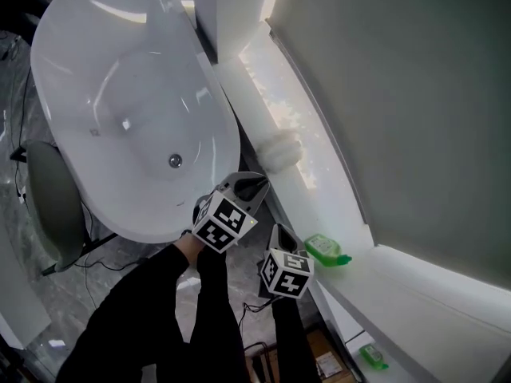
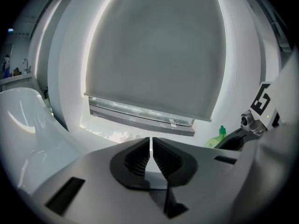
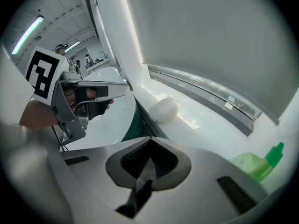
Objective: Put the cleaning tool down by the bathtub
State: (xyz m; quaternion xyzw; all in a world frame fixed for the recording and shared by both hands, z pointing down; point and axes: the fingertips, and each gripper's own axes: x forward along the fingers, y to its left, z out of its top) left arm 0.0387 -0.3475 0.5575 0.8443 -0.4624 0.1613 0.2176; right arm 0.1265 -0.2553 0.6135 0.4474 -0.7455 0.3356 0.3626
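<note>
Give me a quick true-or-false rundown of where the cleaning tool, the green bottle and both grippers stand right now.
1. The fluffy white cleaning tool lies on the window ledge beside the bathtub. True.
2. The left gripper holds the cleaning tool. False: its fingers are together with nothing between them.
3. The green bottle stands inside the bathtub. False: it sits on the ledge, further along from the cleaning tool.
4. The bathtub's drain is uncovered and in plain sight. True.
5. The right gripper has its fingers spread wide. False: they are together and empty.
</note>
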